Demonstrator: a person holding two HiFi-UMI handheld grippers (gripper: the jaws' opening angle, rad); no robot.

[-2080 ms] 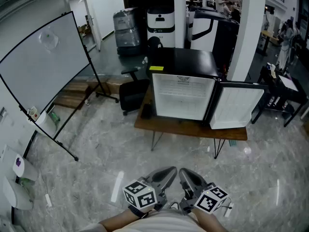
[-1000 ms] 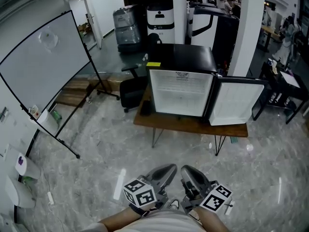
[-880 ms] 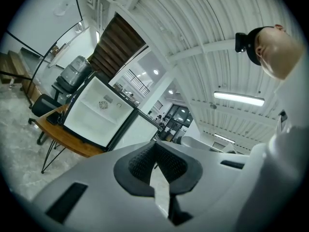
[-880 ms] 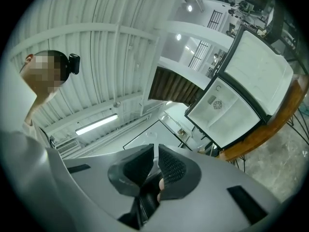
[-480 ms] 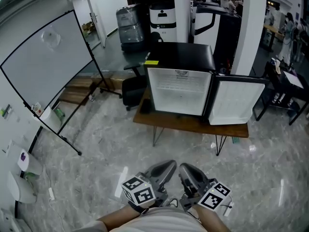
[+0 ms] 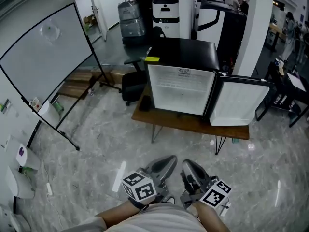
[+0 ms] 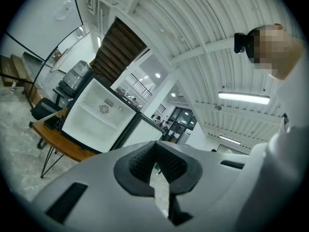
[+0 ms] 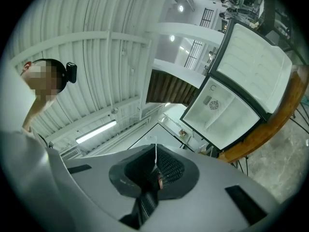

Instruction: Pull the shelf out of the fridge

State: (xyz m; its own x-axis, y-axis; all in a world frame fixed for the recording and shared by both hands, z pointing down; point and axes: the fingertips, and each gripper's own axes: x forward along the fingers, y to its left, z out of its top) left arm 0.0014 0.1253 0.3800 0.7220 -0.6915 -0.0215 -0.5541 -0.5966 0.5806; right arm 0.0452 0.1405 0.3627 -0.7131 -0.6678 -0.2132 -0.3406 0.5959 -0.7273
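A: A big open hall: grey stone floor [image 6: 96, 149], a whiteboard [image 6: 43, 57] on a stand to the left. Where's the fridge?

B: The fridge [image 6: 181, 52] stands on a wooden table [image 6: 193, 124], filling it from the left end to past the middle. Its door [image 6: 236, 108] hangs open over the right end. It's well apart from the person.

A: And the shelf?

B: Inside the white cavity. I take a faint pale line across the upper part for the shelf [image 6: 179, 85], seated in place. From here I can't tell wire from glass or plastic.

A: How would it handle?

B: My guess is light and stiff. If it's glass, it's slippery and breakable. If it's wire, it's easy to pinch. I'd take it at the front edge near the middle, so it slides out level and doesn't jam in its side rails.

A: The grippers?

B: Both are low, close to the body. The left gripper [image 6: 166, 164] has its pads pressed together at the tips with nothing between them. The right gripper [image 6: 190, 170] is the same, closed and empty.

A: What can't you make out?

B: The side rails, any stop lip on the shelf, and whether anything sits on it. The cavity is washed out and small in every view, and the table's far edge is hidden behind the fridge.
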